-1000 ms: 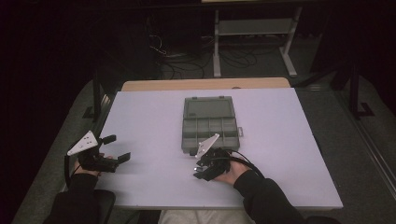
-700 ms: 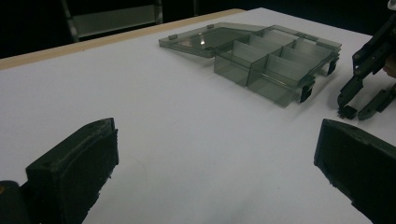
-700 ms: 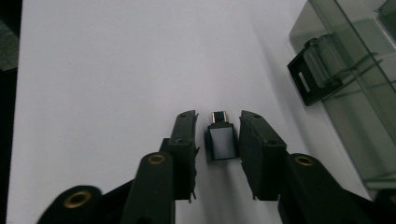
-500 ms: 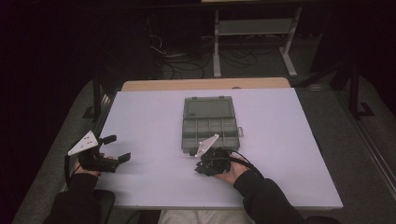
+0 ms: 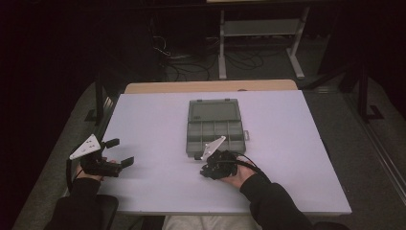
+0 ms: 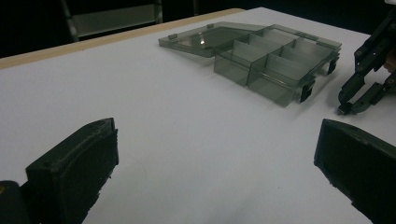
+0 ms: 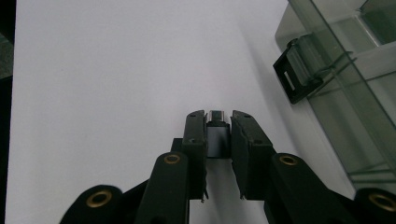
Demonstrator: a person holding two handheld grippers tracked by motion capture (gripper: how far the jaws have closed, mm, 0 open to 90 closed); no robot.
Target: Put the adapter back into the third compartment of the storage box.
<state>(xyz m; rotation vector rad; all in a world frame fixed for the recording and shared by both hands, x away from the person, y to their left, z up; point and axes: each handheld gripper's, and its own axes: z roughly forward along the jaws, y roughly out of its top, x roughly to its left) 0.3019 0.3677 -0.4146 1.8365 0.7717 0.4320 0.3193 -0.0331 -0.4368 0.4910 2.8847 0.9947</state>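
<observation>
Right gripper view: unmarked metal piece (image 7: 215, 135) btwn right gripper (image 7: 218, 126) jaws.

High view: overhead, facing forward onto the worktop (image 5: 143, 120). Left gripper view: low, angled across it. Right gripper view: close above it. All share the box (image 5: 214, 127).

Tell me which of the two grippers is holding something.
The right gripper, beside the open organizer box: its fingers are closed on a small grey block. The left gripper sits wide open, with nothing between its fingers.
</observation>
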